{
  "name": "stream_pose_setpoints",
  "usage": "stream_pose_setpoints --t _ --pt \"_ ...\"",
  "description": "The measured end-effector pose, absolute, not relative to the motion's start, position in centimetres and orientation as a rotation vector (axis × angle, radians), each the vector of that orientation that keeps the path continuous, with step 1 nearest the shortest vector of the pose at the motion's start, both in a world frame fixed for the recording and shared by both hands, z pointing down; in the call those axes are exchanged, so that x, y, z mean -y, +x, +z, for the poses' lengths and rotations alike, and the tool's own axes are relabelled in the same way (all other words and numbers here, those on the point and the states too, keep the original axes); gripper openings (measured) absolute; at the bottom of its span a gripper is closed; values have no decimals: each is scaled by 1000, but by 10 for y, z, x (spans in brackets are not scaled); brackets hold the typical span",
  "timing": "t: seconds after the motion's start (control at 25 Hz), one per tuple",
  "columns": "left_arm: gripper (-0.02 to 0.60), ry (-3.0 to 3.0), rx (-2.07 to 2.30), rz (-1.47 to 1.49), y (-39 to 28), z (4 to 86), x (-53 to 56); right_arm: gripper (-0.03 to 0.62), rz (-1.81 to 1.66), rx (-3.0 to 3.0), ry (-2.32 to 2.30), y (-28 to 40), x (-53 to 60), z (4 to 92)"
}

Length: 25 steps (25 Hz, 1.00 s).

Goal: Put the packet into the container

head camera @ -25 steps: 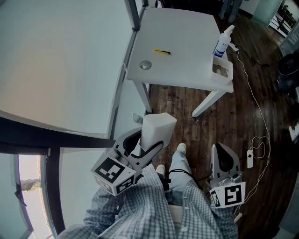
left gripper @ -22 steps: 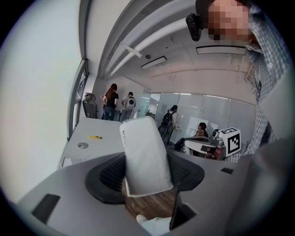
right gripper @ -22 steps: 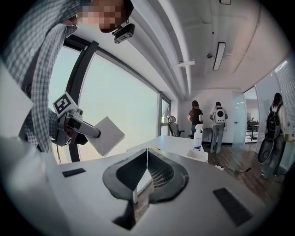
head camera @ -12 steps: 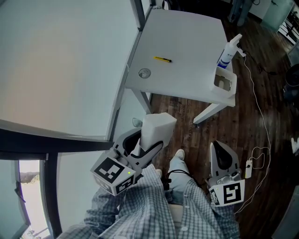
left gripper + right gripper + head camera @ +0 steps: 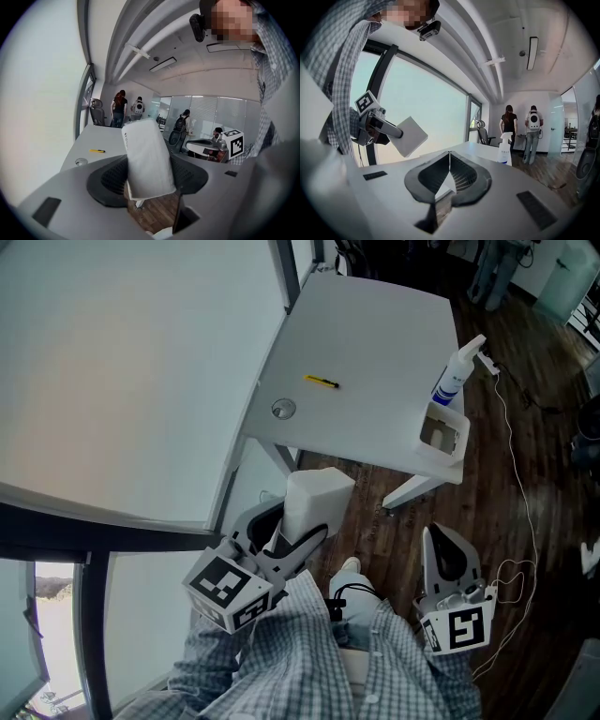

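Left gripper [image 5: 302, 538] clamped on upright packet [image 5: 315, 495]; right gripper [image 5: 449, 557] jaws together, empty; container [image 5: 458, 439] at tabletop [image 5: 375, 334] edge.

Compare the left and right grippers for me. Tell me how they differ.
The left gripper is clamped on the white packet; the right gripper is shut and empty. The left gripper's jaws stand apart; the right gripper's meet. Neither is over the white table.
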<state>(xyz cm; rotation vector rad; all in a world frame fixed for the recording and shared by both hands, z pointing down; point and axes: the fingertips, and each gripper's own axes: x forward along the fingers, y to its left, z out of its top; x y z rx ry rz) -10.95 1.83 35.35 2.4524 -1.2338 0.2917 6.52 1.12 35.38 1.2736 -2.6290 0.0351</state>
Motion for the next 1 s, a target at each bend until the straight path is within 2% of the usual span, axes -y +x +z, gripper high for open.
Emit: stream_pose_setpoints --t 1.0 --pt "268 2533 1265 262 -47 330 33 14 -34 2594 1345 147 24 350"
